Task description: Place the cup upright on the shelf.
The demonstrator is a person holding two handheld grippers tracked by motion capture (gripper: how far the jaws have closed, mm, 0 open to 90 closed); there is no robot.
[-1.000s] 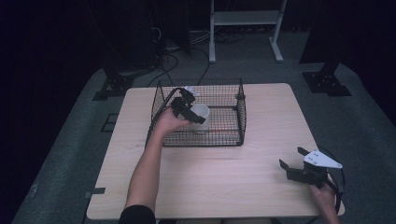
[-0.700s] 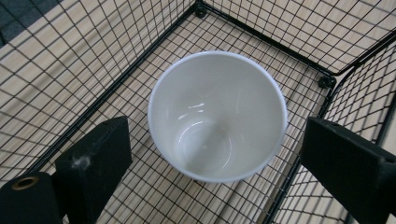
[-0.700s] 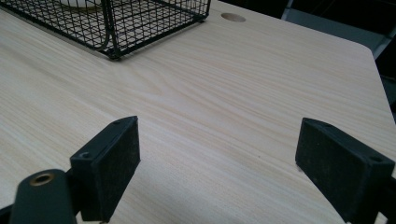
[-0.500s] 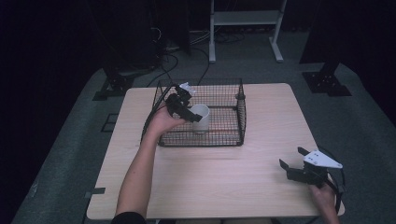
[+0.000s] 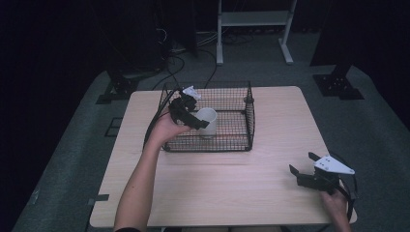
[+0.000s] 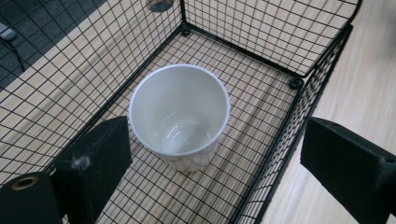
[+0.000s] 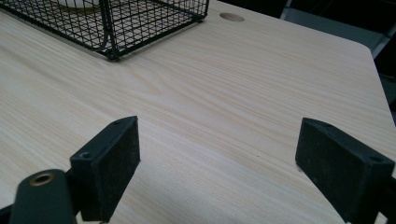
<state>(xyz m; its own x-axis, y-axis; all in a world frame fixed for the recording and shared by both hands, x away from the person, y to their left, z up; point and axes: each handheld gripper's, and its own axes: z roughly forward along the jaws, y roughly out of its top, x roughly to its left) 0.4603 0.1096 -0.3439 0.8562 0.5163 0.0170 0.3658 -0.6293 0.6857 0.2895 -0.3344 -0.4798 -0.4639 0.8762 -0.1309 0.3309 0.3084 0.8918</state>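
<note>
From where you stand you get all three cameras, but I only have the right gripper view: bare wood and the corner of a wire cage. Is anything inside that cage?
Observer: Yes, a white cup stands upright in the wire basket, mouth up.
Operator: Anything in the cup?
Observer: The left gripper view looks straight into it and it appears empty.
Operator: Where is the other hand?
Observer: The left gripper is over the basket's left part, right beside the cup, jaws spread wide and nothing between them.
Operator: And my gripper?
Observer: The right gripper is near the table's front right corner, open, well clear of the basket.
</note>
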